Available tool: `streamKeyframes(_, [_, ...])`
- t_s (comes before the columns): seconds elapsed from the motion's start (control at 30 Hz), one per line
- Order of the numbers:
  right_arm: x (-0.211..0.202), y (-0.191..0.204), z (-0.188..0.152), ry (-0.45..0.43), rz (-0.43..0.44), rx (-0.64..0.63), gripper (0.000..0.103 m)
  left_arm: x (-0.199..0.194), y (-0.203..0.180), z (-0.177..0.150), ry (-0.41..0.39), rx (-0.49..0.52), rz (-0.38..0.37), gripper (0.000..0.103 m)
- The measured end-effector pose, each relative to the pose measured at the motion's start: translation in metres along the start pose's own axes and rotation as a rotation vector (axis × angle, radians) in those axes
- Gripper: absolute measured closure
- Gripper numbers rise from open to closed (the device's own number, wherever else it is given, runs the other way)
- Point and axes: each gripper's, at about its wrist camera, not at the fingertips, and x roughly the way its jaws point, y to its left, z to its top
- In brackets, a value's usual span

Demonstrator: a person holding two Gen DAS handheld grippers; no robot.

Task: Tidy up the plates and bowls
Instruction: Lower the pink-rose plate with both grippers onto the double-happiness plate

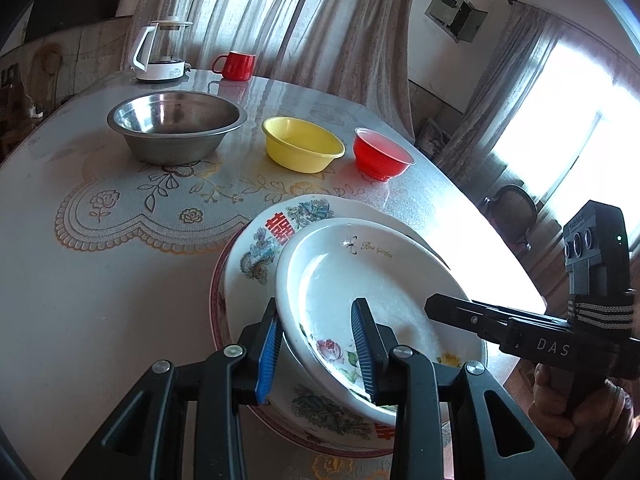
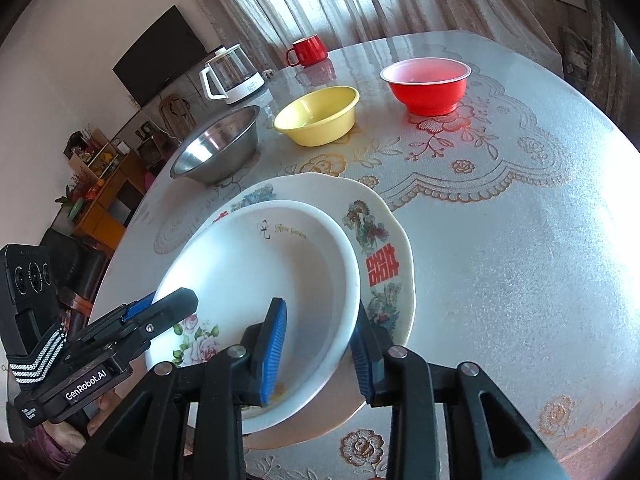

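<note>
Holding the white "Rose Garden" plate from opposite sides, you have both grippers on its rim. In the left wrist view, lower centre, your left gripper straddles the near-left rim, one blue pad under the outer edge and one inside the well. In the right wrist view, lower centre, your right gripper straddles the right rim the same way. Each appears clamped on the plate, though actual pad contact cannot be confirmed.

The white plate sits tilted, overlapping the larger decorated plate with the red double-happiness mark. That plate appears to lie on a red-rimmed plate, visible only as a thin edge at lower left of the left wrist view. This pile sits at the near edge of the counter.

Progress, as judged: plate stacking looks nearly finished, with the white plate still to be seated level and released. The bowls look untouched. The steel bowl, yellow bowl and red bowl stand apart in a row across the upper middle of the left wrist frame, not yet nested.

A kettle and red mug stand at upper left, beyond the bowls.
</note>
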Motion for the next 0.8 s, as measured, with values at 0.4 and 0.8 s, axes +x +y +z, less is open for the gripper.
streamKeyframes(0.4, [0.001,0.005,0.002,0.0,0.013,-0.017,0.069,-0.009,0.005,0.002,-0.02,-0.016,0.003,0.068])
streamKeyframes(0.8, [-0.005,0.017,0.005,-0.025,0.016,-0.071,0.066,-0.015,0.005,0.004,-0.044,-0.018,-0.017,0.065])
